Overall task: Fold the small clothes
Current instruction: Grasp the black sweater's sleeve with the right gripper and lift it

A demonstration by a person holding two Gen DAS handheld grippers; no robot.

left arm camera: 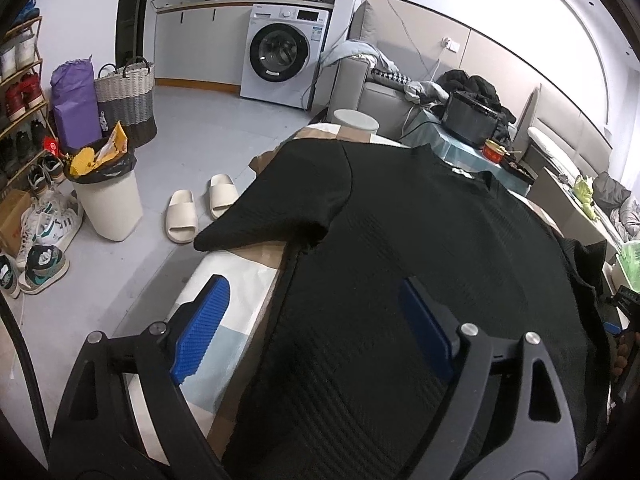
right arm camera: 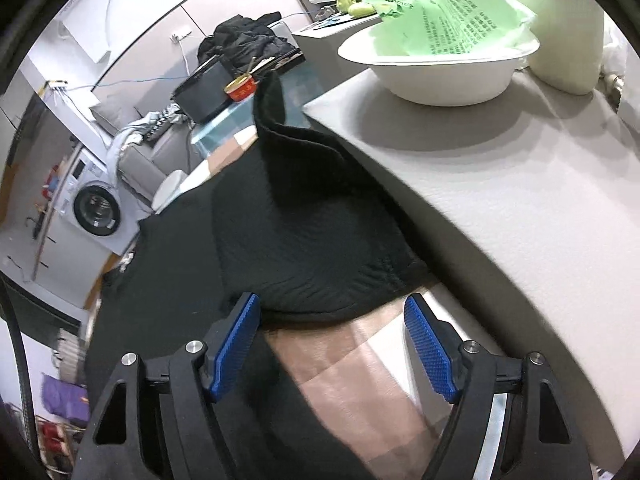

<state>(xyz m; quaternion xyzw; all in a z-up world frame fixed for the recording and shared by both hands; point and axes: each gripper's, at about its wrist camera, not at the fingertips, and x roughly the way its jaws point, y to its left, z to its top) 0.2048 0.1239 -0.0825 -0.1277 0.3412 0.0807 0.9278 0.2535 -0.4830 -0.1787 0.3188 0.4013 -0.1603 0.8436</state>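
Black ribbed knit: the shirt [left arm camera: 400, 248] lies spread flat on a checked sheet [left arm camera: 236, 280], collar away from the left camera and hem nearest it, so its long axis runs straight out from the left gripper [left arm camera: 316, 320] toward the far table [left arm camera: 460, 152]. One sleeve [left arm camera: 280, 208] sticks out to the left, past the edge of the sheet and over the floor. The other sleeve [right arm camera: 320, 216] rides up against a grey ledge [right arm camera: 500, 184] in the right view, its cuff bunched and lifted.

The left gripper hangs over the shirt's side seam with fingers wide, one pad over the bare sheet and one over the cloth, holding nothing. The right gripper [right arm camera: 332, 344] is also wide and empty, poised just short of that raised sleeve's edge.

Risks, as I judge them: the overhanging sleeve could drag the shirt sideways once one side is lifted; the sleeve on the ledge may snag or fold unevenly. A pinch taken too deep could catch the sheet along with the knit. A bowl [right arm camera: 440, 76] on the ledge sits close enough that a wide sweep might knock it.
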